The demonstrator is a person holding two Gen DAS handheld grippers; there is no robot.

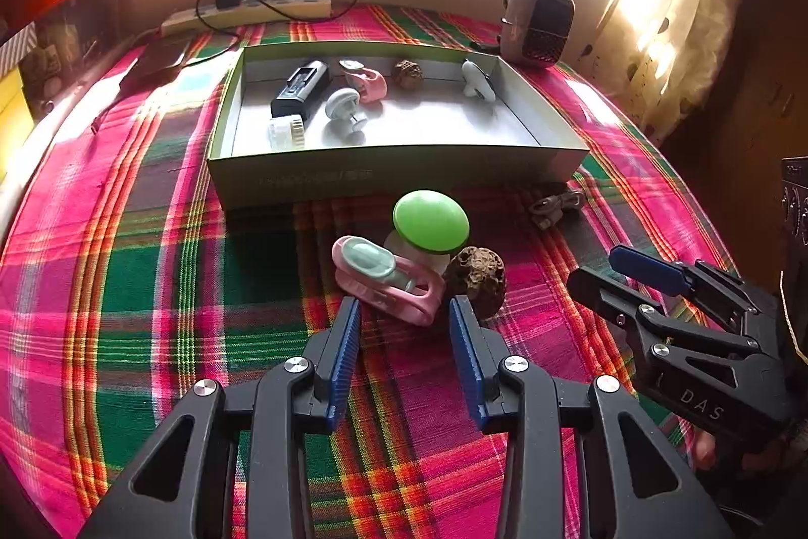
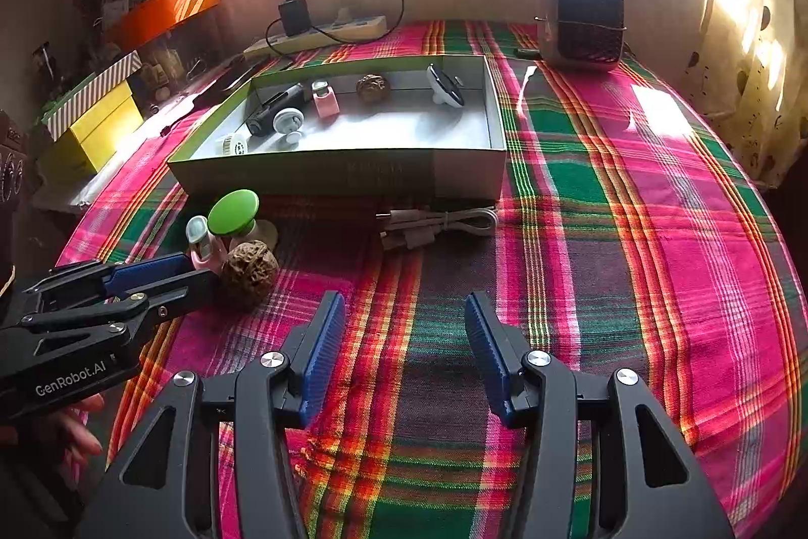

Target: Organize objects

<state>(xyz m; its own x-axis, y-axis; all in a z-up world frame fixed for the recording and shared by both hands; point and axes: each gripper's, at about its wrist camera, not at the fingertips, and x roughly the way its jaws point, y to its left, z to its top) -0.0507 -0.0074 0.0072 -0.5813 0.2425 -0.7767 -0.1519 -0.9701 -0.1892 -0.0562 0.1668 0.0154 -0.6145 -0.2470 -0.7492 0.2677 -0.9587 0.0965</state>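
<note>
A low open box (image 1: 313, 178) is seen on the plaid-covered surface (image 1: 151, 286), with several small things already inside it: a black device (image 1: 300, 87), a white round-headed piece (image 1: 343, 104), a pink clip (image 1: 368, 82), a brown walnut-like ball (image 1: 408, 73) and another white piece (image 1: 477, 80) at the far right wall.

Just in front of the box, three loose things are grouped close together: a green-capped mushroom-shaped piece (image 1: 430, 219), a pink clip with a pale green insert (image 1: 389, 281) and a rough brown ball (image 1: 477, 279).

The left hand-held gripper (image 1: 405, 322) is pointed down at this group with its jaws apart and nothing pressed between them. The pink clip lies just beyond the gap between the blue pads, and the brown ball sits right at the tip of the right-hand pad; whether it is touched cannot be told.

The right hand-held gripper (image 2: 404, 316) is held open over bare cloth, well to the right of the group. A coiled white cable (image 2: 439, 226) lies ahead of it, near the box's front wall.
</note>
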